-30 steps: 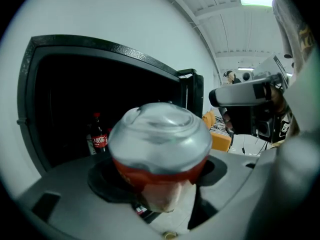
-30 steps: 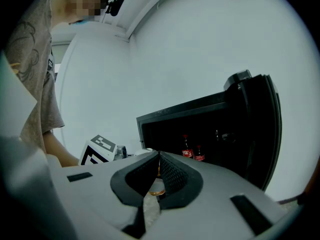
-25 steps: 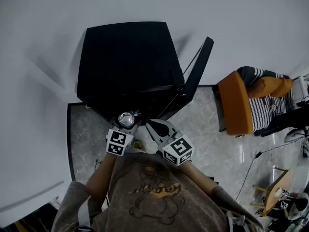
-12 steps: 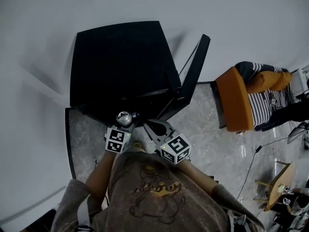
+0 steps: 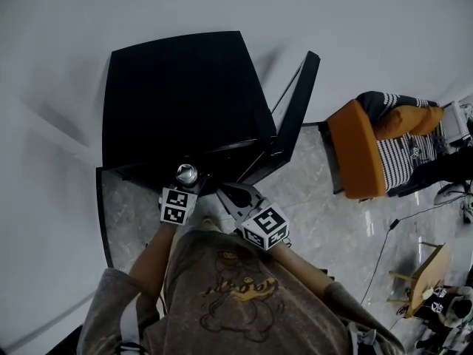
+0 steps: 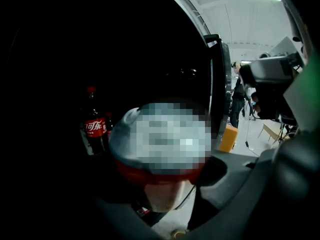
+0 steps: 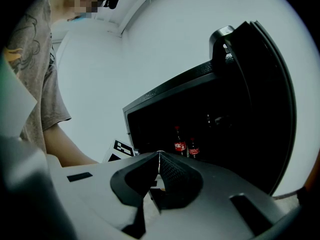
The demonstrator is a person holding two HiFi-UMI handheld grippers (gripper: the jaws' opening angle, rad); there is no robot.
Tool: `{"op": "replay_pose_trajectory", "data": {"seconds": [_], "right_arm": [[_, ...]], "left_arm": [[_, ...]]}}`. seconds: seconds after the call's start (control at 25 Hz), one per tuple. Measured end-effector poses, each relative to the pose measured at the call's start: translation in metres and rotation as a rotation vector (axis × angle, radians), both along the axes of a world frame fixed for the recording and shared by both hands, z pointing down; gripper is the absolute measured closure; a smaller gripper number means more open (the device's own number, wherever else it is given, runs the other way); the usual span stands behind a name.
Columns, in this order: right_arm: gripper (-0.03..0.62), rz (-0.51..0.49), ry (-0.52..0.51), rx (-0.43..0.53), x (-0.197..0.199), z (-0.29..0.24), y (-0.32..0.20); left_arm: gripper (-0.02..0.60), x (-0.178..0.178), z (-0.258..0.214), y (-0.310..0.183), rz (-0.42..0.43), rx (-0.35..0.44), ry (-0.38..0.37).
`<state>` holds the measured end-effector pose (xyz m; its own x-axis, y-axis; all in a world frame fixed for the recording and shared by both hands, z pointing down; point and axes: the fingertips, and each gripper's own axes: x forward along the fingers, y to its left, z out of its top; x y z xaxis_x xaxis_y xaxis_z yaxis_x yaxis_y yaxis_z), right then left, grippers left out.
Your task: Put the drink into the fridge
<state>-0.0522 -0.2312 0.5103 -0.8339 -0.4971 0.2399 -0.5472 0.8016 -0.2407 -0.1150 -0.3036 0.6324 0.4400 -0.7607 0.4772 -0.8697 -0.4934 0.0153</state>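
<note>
Drink can (image 6: 131, 170): pinched upright in my left gripper's (image 5: 184, 188) jaws, at the mouth of the open fridge (image 5: 185, 95), 12 o'clock from me.
Handling: I judge it stiff, smooth and weighty if full, so I hold it mid-body, not by the rim.
Right gripper (image 7: 158, 155): jaws pressed together, empty.
Cola bottles (image 7: 179, 145): inside, at 10 o'clock of the can, and it could bump them.
Door (image 5: 295, 109): open at 2 o'clock, beside my path.
</note>
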Motion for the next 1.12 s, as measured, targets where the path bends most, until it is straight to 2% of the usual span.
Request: {"op": "replay_pose_trajectory", "data": {"seconds": [1.12], "right_arm": [[0.572,0.032,0.020,-0.012,0.005,0.007,-0.012]], "left_arm": [[0.249,-0.018,0.058,-0.061,-0.065,-0.066,-0.027]]}}
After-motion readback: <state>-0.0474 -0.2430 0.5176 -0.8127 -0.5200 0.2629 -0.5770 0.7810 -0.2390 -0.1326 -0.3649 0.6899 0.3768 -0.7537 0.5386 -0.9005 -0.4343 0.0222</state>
